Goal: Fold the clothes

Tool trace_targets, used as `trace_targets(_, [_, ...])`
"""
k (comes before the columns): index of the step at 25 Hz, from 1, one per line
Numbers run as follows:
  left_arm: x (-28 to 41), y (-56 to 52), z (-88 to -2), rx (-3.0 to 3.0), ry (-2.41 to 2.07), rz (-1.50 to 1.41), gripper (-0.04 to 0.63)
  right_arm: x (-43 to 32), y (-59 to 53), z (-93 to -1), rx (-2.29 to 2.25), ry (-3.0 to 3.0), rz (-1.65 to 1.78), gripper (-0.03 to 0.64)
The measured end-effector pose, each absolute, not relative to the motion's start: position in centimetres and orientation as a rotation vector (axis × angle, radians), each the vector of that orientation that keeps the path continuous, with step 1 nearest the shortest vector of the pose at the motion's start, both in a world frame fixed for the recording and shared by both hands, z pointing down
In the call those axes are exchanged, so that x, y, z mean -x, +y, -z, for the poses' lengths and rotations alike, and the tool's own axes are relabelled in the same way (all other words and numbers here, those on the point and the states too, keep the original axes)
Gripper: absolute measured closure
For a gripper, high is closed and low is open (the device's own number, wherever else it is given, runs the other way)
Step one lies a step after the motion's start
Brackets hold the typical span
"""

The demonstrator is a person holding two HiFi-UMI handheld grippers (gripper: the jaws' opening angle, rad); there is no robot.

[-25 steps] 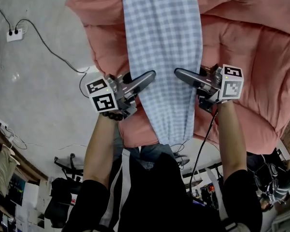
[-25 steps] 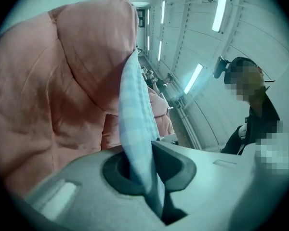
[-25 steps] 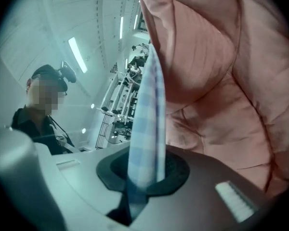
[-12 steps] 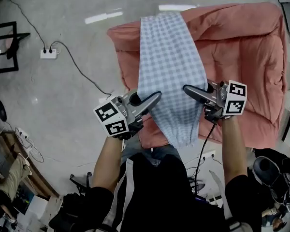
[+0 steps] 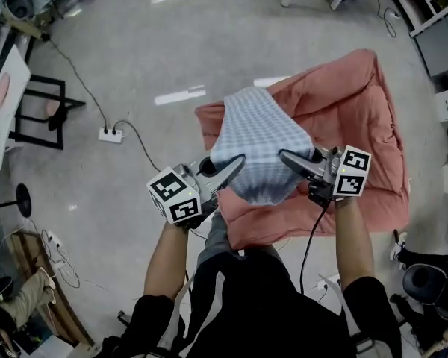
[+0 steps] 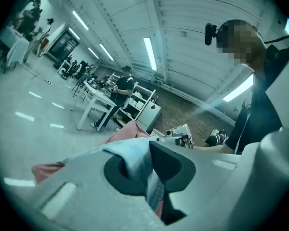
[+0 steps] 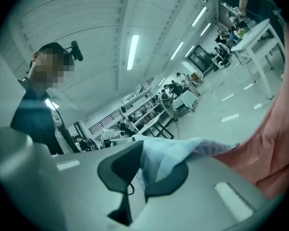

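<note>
Lifted well above the grey floor, between the two tongs: a light blue checked garment. Pinched at its left edge by the left gripper and at its right edge by the right gripper, both pointing inward across the cloth, tips near each other but apart, with the fabric bulging up between them and a short part hanging down on the near side. In the left gripper view: the left gripper with jaws pressed together on a bunched fold of the checked garment, cloth filling the round hollow of the dark pads and running out in front. Much the same in the right gripper view: the right gripper closed tightly on the garment, with a pale fold coming out from between the pads and going off to the right. Below and behind the garment, spread on the floor: a pink quilt, visible also as a pink mass at the right edge of the right gripper view. Far end of the garment dropping toward the left part of the quilt, maybe touching it; difficult to judge from straight above. On the floor at the left, well apart from cloth and quilt: a white power strip with a black cable leading toward the quilt.
</note>
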State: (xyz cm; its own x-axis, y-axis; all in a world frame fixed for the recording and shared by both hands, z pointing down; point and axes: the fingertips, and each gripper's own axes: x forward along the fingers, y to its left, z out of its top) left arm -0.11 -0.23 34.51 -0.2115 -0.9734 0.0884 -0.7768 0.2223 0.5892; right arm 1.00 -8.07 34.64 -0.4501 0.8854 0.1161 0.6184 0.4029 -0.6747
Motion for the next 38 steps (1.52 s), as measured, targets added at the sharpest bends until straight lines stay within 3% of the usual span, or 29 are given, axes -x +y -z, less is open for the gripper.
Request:
trace_targets(17, [3.6, 1.5, -16.4, -2.174, -1.944, 0.146, 0.563, -2.0, -3.9, -16.5, 0.952, -2.85, -0.423, 0.595])
trace_targets(27, [-5.6, -3.6, -14.4, -2.437, -1.614, 0.042, 0.563, -12.5, -6.8, -14.2, 0.531, -3.016, -0.201, 0.594])
trace_targets(38, [-12.6, 0.9, -13.2, -2.516, -1.601, -0.023, 0.562, -20.0, -1.8, -13.2, 0.223, -3.13, -0.072, 0.589])
